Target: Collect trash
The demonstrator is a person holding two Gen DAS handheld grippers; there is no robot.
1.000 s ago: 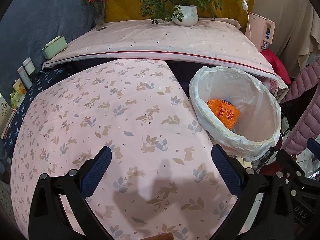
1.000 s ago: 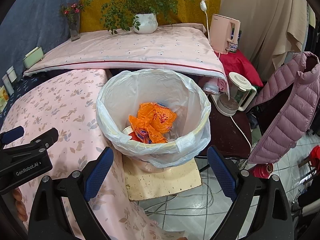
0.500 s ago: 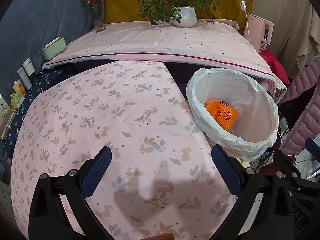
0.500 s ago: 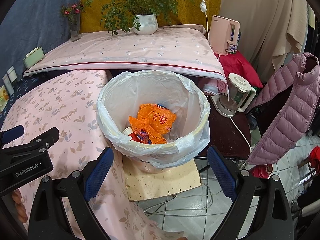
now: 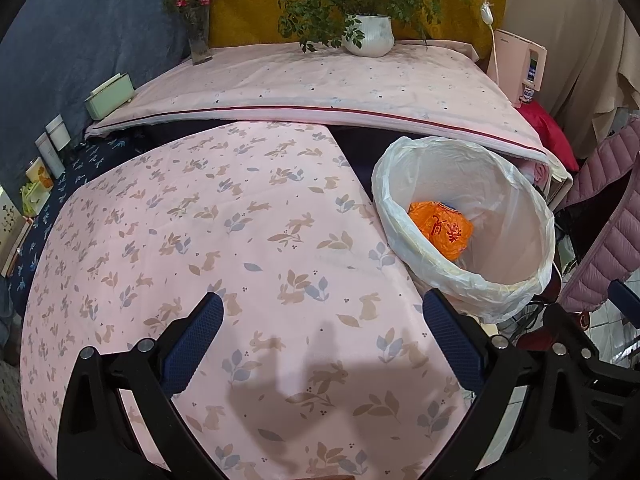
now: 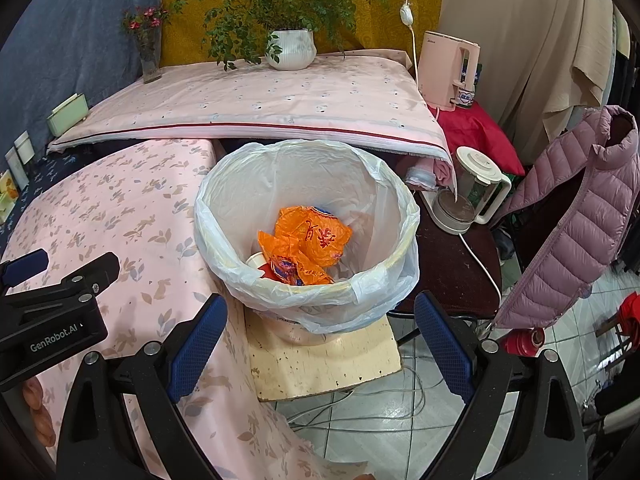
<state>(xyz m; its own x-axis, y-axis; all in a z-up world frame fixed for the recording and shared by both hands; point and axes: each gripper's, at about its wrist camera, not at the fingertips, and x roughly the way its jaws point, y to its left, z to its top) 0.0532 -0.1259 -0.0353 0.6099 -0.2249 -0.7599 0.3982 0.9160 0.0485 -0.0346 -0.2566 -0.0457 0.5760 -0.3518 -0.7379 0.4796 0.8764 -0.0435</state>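
1. Pink rabbit-print cloth covers the bench, which fills most of the left wrist view; its near edge drops out of sight behind the gripper frames.
2. The left gripper hovers over the bench with its two blue-padded fingers spread wide and nothing between them.
3. The right gripper hangs beside the bench edge, its two fingers equally wide and empty, aimed at the bin.
4. One trash bin, lined with a white plastic bag, stands on a pale speckled board just beside the bench's right edge; the bin's lower body is hidden by the overhanging bag.
5. Inside the bin lies the collected trash: one crumpled orange wrapper on top, with a white cup rim and something red half buried beneath it, too covered to identify.
6. From the left wrist view only the orange wrapper shows; the bin wall hides the rest.
7. Behind stand one potted plant, one vase of red flowers, one pink kettle and one clear jug.
8. One mauve puffer jacket hangs at right, partly cut off.
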